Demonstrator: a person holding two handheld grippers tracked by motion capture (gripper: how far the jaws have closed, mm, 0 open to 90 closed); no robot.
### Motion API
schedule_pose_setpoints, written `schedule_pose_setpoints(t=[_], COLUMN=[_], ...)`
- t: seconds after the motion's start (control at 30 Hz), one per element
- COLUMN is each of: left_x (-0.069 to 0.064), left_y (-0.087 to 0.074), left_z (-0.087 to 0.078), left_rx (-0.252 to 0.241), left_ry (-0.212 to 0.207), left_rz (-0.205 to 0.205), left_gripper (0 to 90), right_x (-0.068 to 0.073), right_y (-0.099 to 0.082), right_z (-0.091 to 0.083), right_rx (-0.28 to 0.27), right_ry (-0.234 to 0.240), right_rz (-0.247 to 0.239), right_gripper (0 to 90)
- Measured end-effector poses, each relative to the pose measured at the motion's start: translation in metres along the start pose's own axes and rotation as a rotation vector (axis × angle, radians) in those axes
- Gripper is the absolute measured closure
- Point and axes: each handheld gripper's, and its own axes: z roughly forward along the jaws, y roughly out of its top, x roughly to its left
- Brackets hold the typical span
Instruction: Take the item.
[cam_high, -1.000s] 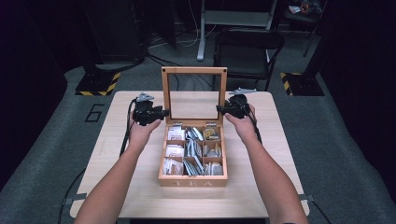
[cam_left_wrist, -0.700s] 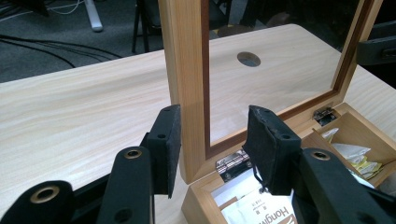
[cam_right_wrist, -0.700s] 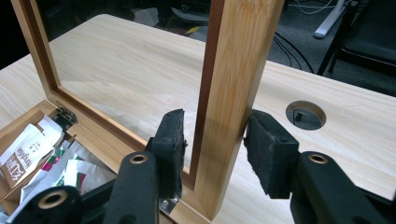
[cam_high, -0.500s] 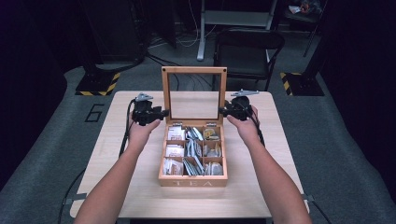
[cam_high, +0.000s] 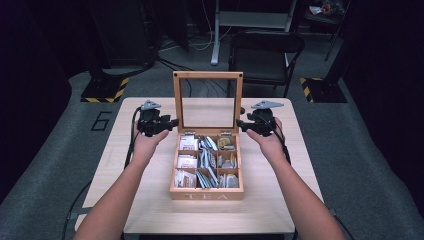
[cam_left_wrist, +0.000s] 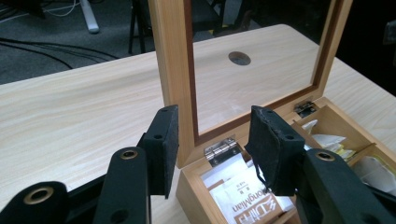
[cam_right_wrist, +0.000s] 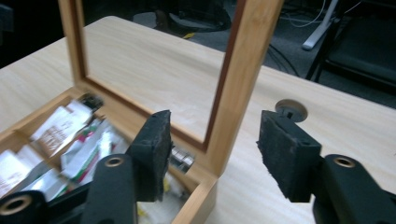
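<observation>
**Lid stands open, both grippers letting go of its frame**

I have my left gripper (cam_high: 172, 122) at the left post of the lid (cam_high: 207, 75) and my right gripper (cam_high: 241, 123) at the right post. The tea box (cam_high: 206, 192) sits in the middle of the table (cam_high: 150, 210), and its glass lid is upright on the hinges at the far edge. In the left gripper view the post stands between my jaws, but the pads (cam_left_wrist: 163, 140) are a little apart from the wood. In the right gripper view the gap is wider and the post is clearly free. Both pairs of jaws have just been opening, with the frame between them, so I hold nothing now.

I judge that the opening step is finished and I am in the release. Next I should draw both grippers sideways, away from the posts, without brushing the lid, because a push could tip it down again. After that the tea bags (cam_high: 205, 165) in the compartments are reachable.
</observation>
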Motion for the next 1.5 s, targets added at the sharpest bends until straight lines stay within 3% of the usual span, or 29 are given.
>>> schedule_pose_setpoints(t=[0.2, 0.33, 0.47, 0.57, 0.77, 1.0, 1.23, 1.43, 1.5], left_x=[-0.003, -0.006, -0.009, -0.012, -0.018, -0.021, -0.025, -0.029, -0.031], left_y=[-0.005, -0.012, -0.018, -0.022, -0.034, -0.047, -0.057, -0.062, -0.064], left_z=[-0.015, -0.021, -0.024, -0.029, -0.037, -0.042, -0.047, -0.048, -0.048], left_rx=[0.005, 0.003, 0.026, 0.022, 0.018, 0.048, 0.044, 0.058, 0.056], left_ry=[0.002, 0.002, 0.024, 0.007, -0.016, 0.007, -0.014, -0.043, -0.053], left_rz=[0.002, -0.006, 0.011, 0.008, -0.003, 0.021, 0.010, 0.013, 0.011], left_gripper=[50.6, 49.7, 48.8, 47.5, 45.8, 45.7, 45.7, 45.4, 45.2], right_x=[0.020, 0.032, 0.043, 0.050, 0.063, 0.074, 0.082, 0.092, 0.095], right_y=[-0.010, -0.019, -0.030, -0.039, -0.052, -0.058, -0.063, -0.067, -0.070], right_z=[-0.017, -0.025, -0.030, -0.032, -0.038, -0.044, -0.043, -0.043, -0.043], right_rx=[0.004, 0.041, 0.056, 0.074, 0.068, 0.042, 0.063, 0.065, 0.066], right_ry=[0.036, 0.086, 0.089, 0.095, 0.102, 0.126, 0.151, 0.165, 0.149], right_rz=[-0.029, -0.041, -0.088, -0.115, -0.120, -0.092, -0.081, -0.110, -0.127], right_gripper=[39.4, 42.8, 44.6, 47.2, 48.1, 43.6, 43.3, 49.3, 50.0])
